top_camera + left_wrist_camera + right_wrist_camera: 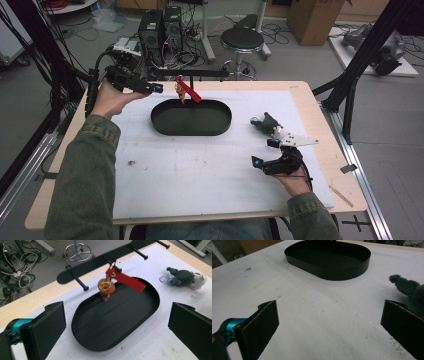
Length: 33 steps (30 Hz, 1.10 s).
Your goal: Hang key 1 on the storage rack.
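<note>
A black oval tray (200, 122) lies on the white mat at the table's far middle. Over its far rim a keychain, an orange figure (106, 288) with a red tag (127, 280), hangs from a peg of the black rack (97, 263). In the high view the red tag (190, 90) sits above the tray's edge. My left gripper (146, 85) is open beside the tray's far left end; in its own view my left gripper (117, 332) has its jaws wide apart and holds nothing. My right gripper (265, 152) is open too, low over the mat at the near right.
A grey plush toy (267, 122) with a white end and a bluish loop lies on the mat right of the tray, just beyond the right gripper; the plush toy (409, 290) sits by its right jaw. Behind the table stand a stool (242, 39) and computers with cables.
</note>
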Available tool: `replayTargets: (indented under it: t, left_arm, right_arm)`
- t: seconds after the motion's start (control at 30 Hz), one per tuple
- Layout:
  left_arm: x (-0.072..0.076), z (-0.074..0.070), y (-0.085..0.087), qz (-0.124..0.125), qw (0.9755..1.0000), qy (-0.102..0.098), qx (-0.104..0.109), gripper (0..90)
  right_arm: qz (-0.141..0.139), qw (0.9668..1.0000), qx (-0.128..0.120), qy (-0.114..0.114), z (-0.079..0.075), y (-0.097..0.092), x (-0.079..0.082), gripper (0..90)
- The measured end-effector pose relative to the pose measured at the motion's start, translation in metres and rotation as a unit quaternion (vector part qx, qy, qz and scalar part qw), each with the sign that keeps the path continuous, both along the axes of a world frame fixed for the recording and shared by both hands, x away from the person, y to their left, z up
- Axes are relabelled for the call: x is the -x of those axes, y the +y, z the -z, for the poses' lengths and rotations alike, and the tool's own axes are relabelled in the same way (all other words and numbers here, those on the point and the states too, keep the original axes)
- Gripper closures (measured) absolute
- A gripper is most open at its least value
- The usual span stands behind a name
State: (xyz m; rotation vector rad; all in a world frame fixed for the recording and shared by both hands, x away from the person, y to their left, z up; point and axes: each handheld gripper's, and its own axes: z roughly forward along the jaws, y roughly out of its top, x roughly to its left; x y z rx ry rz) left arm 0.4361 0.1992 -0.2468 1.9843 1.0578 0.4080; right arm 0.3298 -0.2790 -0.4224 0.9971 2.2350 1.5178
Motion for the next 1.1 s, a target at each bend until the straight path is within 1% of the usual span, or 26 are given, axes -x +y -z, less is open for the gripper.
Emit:
replayTargets:
  t: [0.1, 0.17, 0.2, 0.23, 0.3, 0.5, 0.53, 0.6, 0.7, 0.73, 0.77, 0.83, 0.9, 0.97, 1.03, 1.07, 1.1]
  left_arm:
    - [0.007, 0.009, 0.009, -0.008, 0.9999, -0.001, 0.012, 1.7]
    - [0.011, 0.014, 0.014, -0.014, 0.9998, 0.002, 0.013, 1.7]
    - [0.013, 0.017, 0.017, -0.013, 0.9998, 0.003, 0.014, 1.7]
    - [0.016, 0.018, 0.018, -0.011, 0.9997, 0.003, 0.021, 1.7]
    - [0.02, 0.02, 0.02, -0.002, 0.9996, 0.0, 0.027, 1.7]
    - [0.034, 0.024, 0.022, 0.002, 0.9999, -0.009, 0.015, 1.7]
    - [0.037, 0.026, 0.023, 0.001, 0.9999, -0.011, 0.01, 1.7]
    - [0.042, 0.031, 0.024, 0.001, 0.9998, -0.014, 0.011, 1.7]
    - [0.05, 0.04, 0.026, -0.002, 0.9999, -0.016, 0.005, 1.7]
    - [0.051, 0.044, 0.028, -0.002, 0.9999, -0.014, 0.0, 1.7]
    - [0.052, 0.048, 0.03, -0.004, 0.9999, -0.011, -0.006, 1.7]
    - [0.056, 0.057, 0.032, -0.005, 0.9995, -0.013, -0.028, 1.7]
    - [0.059, 0.066, 0.035, -0.002, 0.9992, -0.003, -0.04, 1.7]
    - [0.062, 0.073, 0.037, -0.003, 0.9987, 0.001, -0.05, 1.7]
    - [0.066, 0.078, 0.039, -0.001, 0.999, 0.005, -0.045, 1.7]
    - [0.068, 0.081, 0.04, -0.002, 0.9993, 0.004, -0.037, 1.7]
    - [0.07, 0.082, 0.041, -0.002, 0.9994, 0.004, -0.034, 1.7]
  right_arm:
    - [0.001, 1.0, -0.001, -0.004, 0.0, -0.001, 0.0, 0.8]
    - [0.002, 1.0, -0.002, -0.002, -0.001, 0.0, 0.001, 0.8]
    - [0.0, 1.0, -0.001, -0.003, -0.001, 0.0, 0.001, 0.8]
    - [0.001, 1.0, 0.0, -0.003, -0.001, 0.0, 0.001, 0.8]
    - [0.0, 1.0, 0.0, -0.002, 0.0, 0.001, 0.0, 0.8]
    - [-0.001, 1.0, 0.003, -0.001, 0.0, 0.002, 0.0, 0.8]
    - [-0.002, 1.0, 0.004, -0.001, 0.0, 0.002, 0.0, 0.8]
    - [-0.001, 1.0, 0.004, -0.001, 0.0, 0.002, 0.0, 0.8]
    - [-0.001, 1.0, 0.004, 0.0, 0.0, 0.001, 0.0, 0.8]
    - [-0.001, 1.0, 0.004, -0.004, 0.0, 0.001, 0.0, 0.8]
    - [-0.002, 1.0, 0.004, -0.002, 0.0, 0.001, 0.0, 0.8]
    - [-0.001, 1.0, 0.004, -0.002, 0.0, 0.002, 0.0, 0.8]
    - [-0.001, 1.0, 0.006, -0.003, 0.0, 0.002, 0.0, 0.8]
    - [0.0, 1.0, 0.006, -0.002, 0.0, 0.002, 0.0, 0.8]
    - [0.0, 1.0, 0.007, -0.001, 0.0, 0.002, 0.0, 0.8]
    - [-0.001, 1.0, 0.008, -0.001, 0.0, 0.002, 0.0, 0.8]
    - [-0.002, 1.0, 0.008, 0.0, 0.0, 0.002, 0.0, 0.8]
